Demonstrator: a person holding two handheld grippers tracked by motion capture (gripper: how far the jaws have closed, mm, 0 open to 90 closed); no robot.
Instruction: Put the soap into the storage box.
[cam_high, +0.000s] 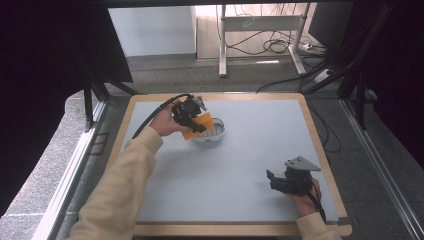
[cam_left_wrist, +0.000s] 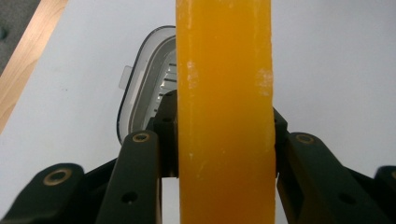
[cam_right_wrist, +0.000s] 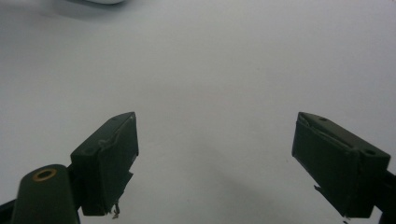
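Gripping an orange soap bar (cam_left_wrist: 224, 112) edge-on between closed jaws, the left gripper (cam_high: 189, 114) holds it just over a white soap dish (cam_high: 215, 134) at about ten o'clock on the bench (cam_high: 250, 150). In the left gripper view the bar stands upright across the frame, with the dish's ribbed tray (cam_left_wrist: 144, 88) partly hidden behind it. At four o'clock the right gripper (cam_high: 280, 181) rests with jaws wide open on nothing, well apart from the dish. Risk from here, judged by the pose: the bar looks slick and tall, so a tilted release could tip it off the rim onto the bench, or a downward press off-centre could skid the light dish, since no jaw steadies it.
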